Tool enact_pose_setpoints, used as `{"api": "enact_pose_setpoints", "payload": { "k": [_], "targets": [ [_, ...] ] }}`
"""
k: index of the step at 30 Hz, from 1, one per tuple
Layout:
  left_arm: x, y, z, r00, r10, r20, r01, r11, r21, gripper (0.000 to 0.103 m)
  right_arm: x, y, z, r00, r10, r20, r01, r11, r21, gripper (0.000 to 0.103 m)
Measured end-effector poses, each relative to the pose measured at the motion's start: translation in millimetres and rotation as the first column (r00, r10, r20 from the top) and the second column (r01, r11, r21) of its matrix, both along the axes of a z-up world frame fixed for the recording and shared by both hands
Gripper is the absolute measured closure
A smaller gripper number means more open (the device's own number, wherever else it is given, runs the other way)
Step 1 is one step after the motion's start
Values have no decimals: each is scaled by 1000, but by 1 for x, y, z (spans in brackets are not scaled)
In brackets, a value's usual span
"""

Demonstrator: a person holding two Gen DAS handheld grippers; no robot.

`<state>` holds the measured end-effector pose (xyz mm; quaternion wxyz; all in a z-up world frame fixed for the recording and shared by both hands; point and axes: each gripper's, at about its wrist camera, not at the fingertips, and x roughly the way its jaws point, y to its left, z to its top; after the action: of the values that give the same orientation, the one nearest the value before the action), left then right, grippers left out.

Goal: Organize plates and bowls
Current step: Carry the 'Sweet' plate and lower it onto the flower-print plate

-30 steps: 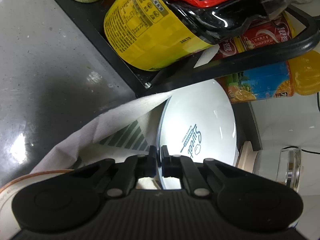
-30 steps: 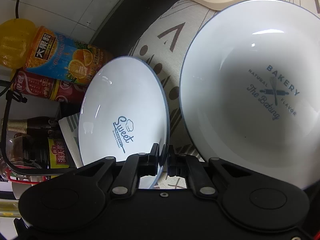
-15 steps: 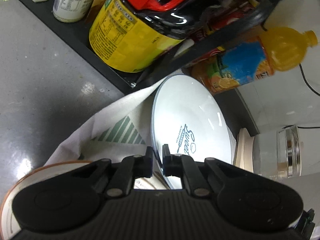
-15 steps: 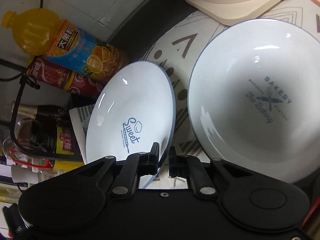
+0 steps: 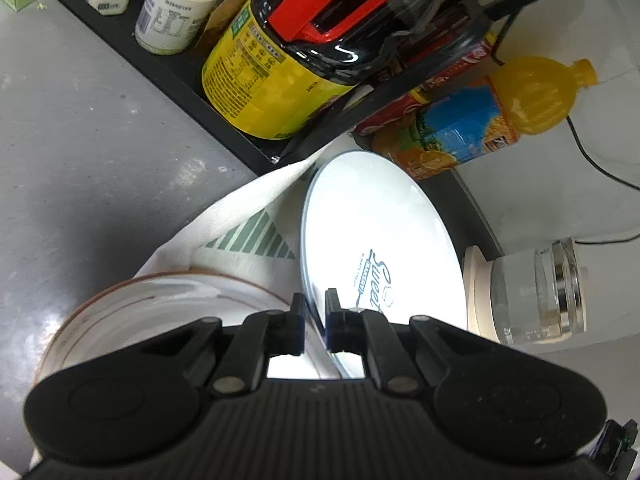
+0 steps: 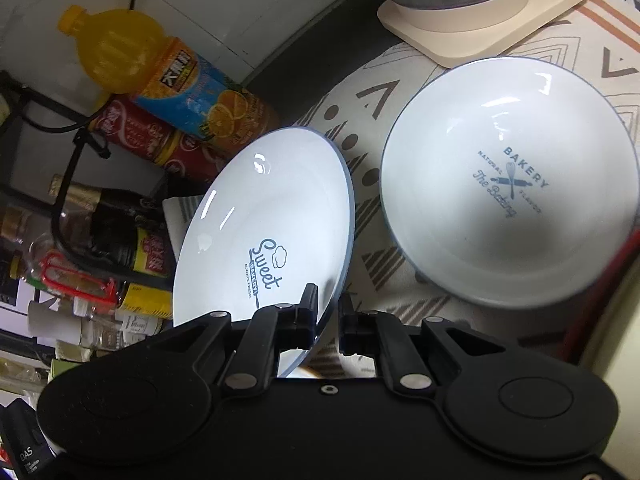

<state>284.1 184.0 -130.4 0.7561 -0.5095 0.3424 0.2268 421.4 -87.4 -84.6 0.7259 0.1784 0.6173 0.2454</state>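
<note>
Both the left tool and right tool straddle the tilted plate's rim, jaws slightly parted.

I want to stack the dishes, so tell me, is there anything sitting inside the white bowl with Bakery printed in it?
No, the Bakery bowl is empty, with only its printed logo showing inside.

A mottled grey stone counter catches a soft glare of overhead light at its left side. A black metal shelf rack crowded with jars and bottles runs along it, and a pale patterned cloth mat is spread nearby. Behind stands a white tiled wall, with a black cable trailing across it.
</note>
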Motion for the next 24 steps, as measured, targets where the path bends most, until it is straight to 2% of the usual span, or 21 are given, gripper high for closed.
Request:
{"api": "enact_pose_setpoints", "payload": {
  "k": [10, 24],
  "targets": [
    [-32, -14, 10, 999, -23, 25, 22, 999, 28, 96, -30, -12, 13, 999, 16, 34, -16, 1000, 5, 94],
    [-88, -34, 16, 999, -14, 38, 14, 1000, 17, 96, -74, -32, 35, 993, 52, 101, -52, 999, 0, 93]
  ]
}}
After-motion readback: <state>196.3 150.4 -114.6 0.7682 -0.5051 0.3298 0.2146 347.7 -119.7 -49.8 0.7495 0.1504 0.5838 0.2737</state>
